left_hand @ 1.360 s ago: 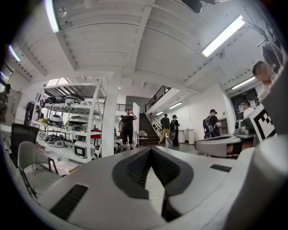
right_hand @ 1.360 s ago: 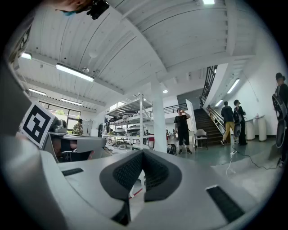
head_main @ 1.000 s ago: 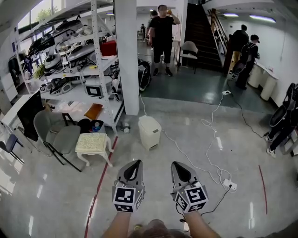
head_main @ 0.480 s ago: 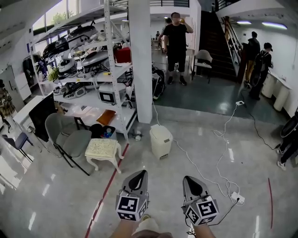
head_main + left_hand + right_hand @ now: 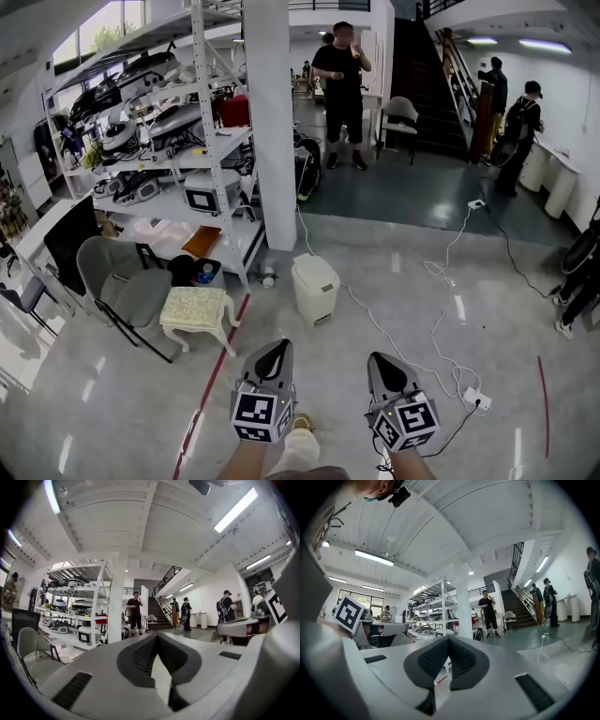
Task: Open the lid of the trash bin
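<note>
Bin [image 5: 314,286] standing on the floor at the foot of the pillar [image 5: 265,122], lid [image 5: 312,271] lying shut. Task not begun; approach and lift both remaining. Left gripper [image 5: 277,345] and right gripper [image 5: 376,357] hovering well short of the pillar, each with jaws closed tip to tip, gripping nothing. Count: one bin, two grippers, one stool [image 5: 195,308] and one grey chair [image 5: 127,286], both to the pillar's left in the head view.

I stepped forward; trash bin [image 5: 314,287] drew slightly nearer, ahead of and between my left gripper [image 5: 277,346] and right gripper [image 5: 378,358].
</note>
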Available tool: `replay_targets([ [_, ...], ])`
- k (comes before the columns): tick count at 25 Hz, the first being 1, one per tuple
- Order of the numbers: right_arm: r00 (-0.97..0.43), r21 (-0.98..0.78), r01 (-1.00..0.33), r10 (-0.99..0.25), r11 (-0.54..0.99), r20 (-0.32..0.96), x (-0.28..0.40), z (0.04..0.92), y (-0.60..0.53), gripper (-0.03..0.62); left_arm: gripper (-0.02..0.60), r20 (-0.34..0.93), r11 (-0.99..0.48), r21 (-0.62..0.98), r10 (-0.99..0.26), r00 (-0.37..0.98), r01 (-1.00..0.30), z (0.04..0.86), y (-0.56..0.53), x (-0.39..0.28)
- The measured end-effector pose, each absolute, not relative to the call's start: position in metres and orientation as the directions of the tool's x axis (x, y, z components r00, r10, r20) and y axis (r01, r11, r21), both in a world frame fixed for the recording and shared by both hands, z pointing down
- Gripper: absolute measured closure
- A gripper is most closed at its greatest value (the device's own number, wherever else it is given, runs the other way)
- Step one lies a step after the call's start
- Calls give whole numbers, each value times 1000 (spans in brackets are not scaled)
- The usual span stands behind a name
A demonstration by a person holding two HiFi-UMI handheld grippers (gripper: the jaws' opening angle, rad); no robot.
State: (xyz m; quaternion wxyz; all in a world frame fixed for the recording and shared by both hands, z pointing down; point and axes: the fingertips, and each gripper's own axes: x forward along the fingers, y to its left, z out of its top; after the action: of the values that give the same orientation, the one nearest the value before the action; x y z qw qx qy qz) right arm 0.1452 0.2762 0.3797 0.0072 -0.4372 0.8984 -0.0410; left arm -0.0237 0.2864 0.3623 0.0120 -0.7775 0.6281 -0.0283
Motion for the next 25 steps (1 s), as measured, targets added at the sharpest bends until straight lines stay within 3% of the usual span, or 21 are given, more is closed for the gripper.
replay_targets([
  [25, -597, -98, -800, -802, 592, 27, 71, 374, 98, 577, 577, 62, -270, -43, -962, 267, -962, 366, 107, -85],
])
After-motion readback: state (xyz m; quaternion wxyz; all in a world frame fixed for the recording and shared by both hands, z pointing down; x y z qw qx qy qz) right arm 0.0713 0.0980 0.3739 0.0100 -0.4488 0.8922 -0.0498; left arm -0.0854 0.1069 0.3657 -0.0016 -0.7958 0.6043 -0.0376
